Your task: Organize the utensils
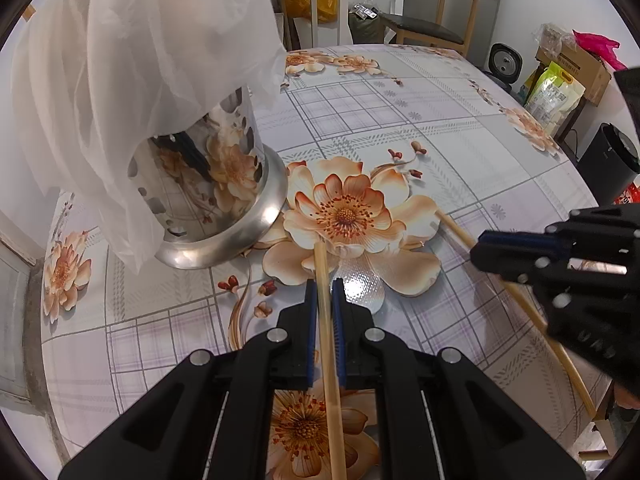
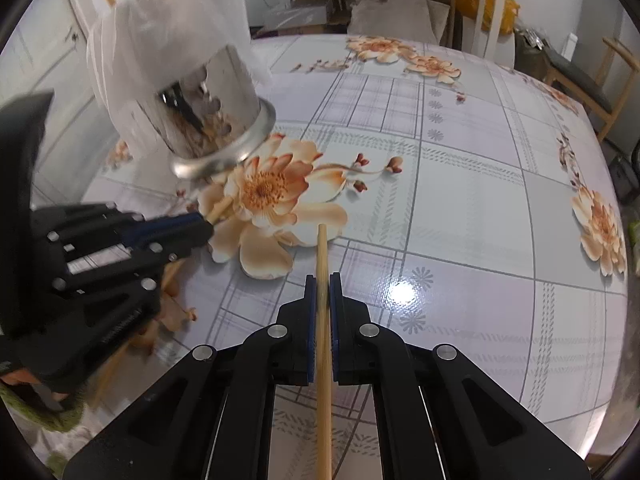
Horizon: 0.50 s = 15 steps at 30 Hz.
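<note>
Chopsticks in both my hand-held grippers, pickup step done, holder next.
One chopstick (image 1: 326,320) sits clamped in my left hand-held gripper (image 1: 324,288), another chopstick (image 2: 322,280) pinched in my right hand-held gripper (image 2: 323,284); next I judge: lift, tip upright, drop into the bag-draped steel holder (image 1: 216,184) ahead-left on the desk (image 1: 460,140).

Both wrist views look steeply down, close over the floral table (image 1: 460,120).
</note>
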Available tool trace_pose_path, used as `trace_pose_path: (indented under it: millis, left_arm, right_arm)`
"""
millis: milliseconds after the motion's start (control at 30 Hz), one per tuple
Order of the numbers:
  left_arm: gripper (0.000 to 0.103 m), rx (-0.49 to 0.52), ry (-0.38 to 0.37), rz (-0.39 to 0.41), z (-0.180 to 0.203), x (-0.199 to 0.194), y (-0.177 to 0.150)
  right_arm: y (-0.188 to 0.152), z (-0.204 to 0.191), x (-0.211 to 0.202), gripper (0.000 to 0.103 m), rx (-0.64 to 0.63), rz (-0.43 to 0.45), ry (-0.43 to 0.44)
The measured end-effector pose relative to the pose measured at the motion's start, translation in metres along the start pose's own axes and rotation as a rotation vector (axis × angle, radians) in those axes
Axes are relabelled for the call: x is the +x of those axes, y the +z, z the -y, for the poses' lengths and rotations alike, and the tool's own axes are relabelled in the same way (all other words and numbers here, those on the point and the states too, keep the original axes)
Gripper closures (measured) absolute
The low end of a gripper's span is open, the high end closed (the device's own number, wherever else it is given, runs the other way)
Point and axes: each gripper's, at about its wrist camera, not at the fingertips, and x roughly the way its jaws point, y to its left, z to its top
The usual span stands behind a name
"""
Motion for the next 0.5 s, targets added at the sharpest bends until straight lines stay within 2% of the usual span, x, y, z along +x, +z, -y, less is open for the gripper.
trace_pose_path:
  millis: [267, 367, 500]
  left_arm:
    - [0.096, -0.001, -0.003, 0.013, 0.000, 0.000, 0.000]
    - [0.097, -0.036, -0.047, 0.030, -0.006, -0.002, -0.002]
    - [0.097, -0.076, -0.091, 0.147, -0.021, -0.031, 0.001]
  right_arm:
    - [0.009, 0.013, -0.037, 0.099, 0.077, 0.086, 0.066]
    - [0.012, 0.020, -0.059, 0.099, 0.100, 0.140, 0.091]
    - [0.013, 0.026, -0.088, 0.099, 0.123, 0.206, 0.115]
